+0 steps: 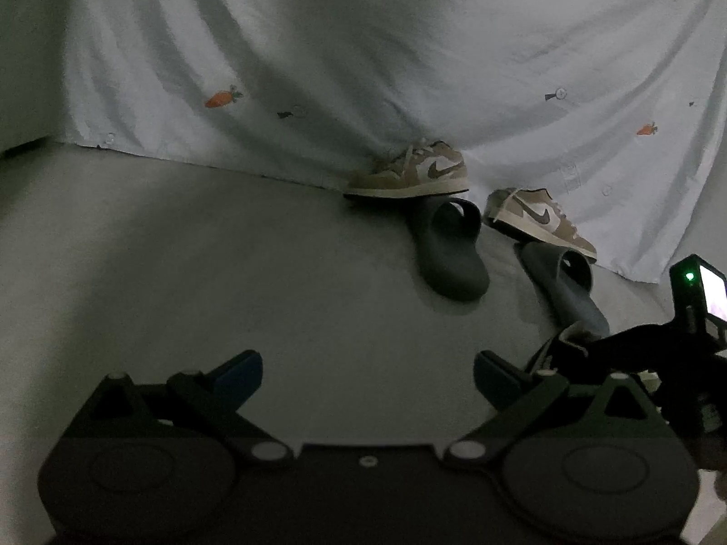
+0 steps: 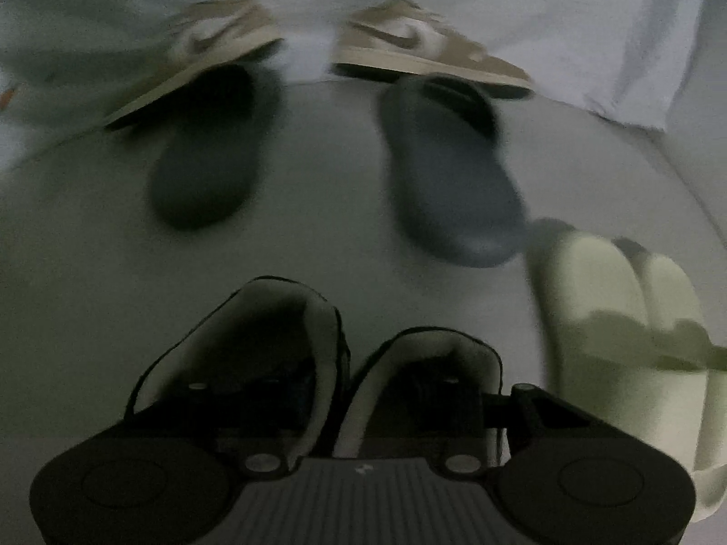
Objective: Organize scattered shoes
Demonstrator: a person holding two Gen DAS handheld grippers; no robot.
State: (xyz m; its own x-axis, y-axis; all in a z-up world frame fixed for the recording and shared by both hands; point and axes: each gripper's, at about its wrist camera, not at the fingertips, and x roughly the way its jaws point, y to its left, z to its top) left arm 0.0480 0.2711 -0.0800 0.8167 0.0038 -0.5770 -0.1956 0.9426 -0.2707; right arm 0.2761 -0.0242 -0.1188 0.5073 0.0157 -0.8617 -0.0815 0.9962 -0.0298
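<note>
In the right wrist view my right gripper is shut on a pair of black shoes with pale lining. One finger reaches into each shoe, and their inner walls are pinched between the fingers. Beyond them on the floor lie two dark slides, each with its far end under a tan sneaker. My left gripper hovers open over bare floor with nothing between its fingers. From there I see the same sneakers and slides to the right.
A pale bedsheet printed with small carrots hangs down to the grey floor behind the shoes. Two pale yellow-green slides lie close to the right of the black shoes. The right gripper's body with a green light shows at the right edge.
</note>
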